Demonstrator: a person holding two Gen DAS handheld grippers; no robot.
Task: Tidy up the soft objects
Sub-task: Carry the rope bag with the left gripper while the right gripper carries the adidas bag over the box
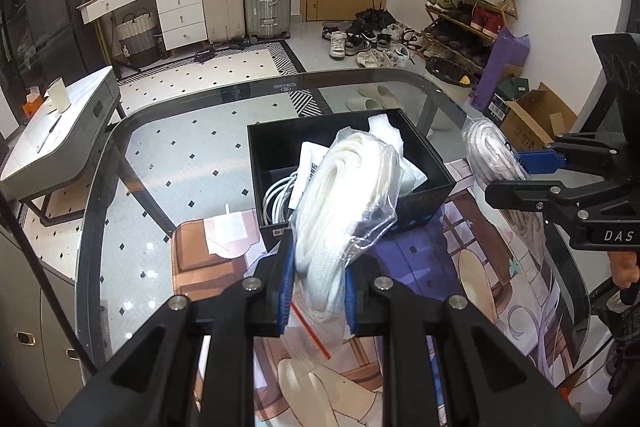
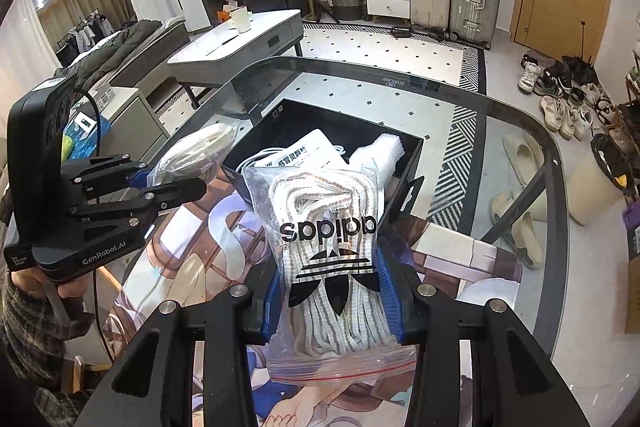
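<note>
Over the glass table [image 1: 168,147], both grippers are hovering near the black box [image 1: 280,143], the left gripper [image 1: 318,291] and right gripper [image 2: 328,301] each clamping a bagged lace bundle, apparently to drop them inside.

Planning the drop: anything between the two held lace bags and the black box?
No barrier visible. Left gripper holds a bag of white laces over the near rim of the black box; right gripper holds the adidas lace bag just short. White packets and cable already fill part.
</note>
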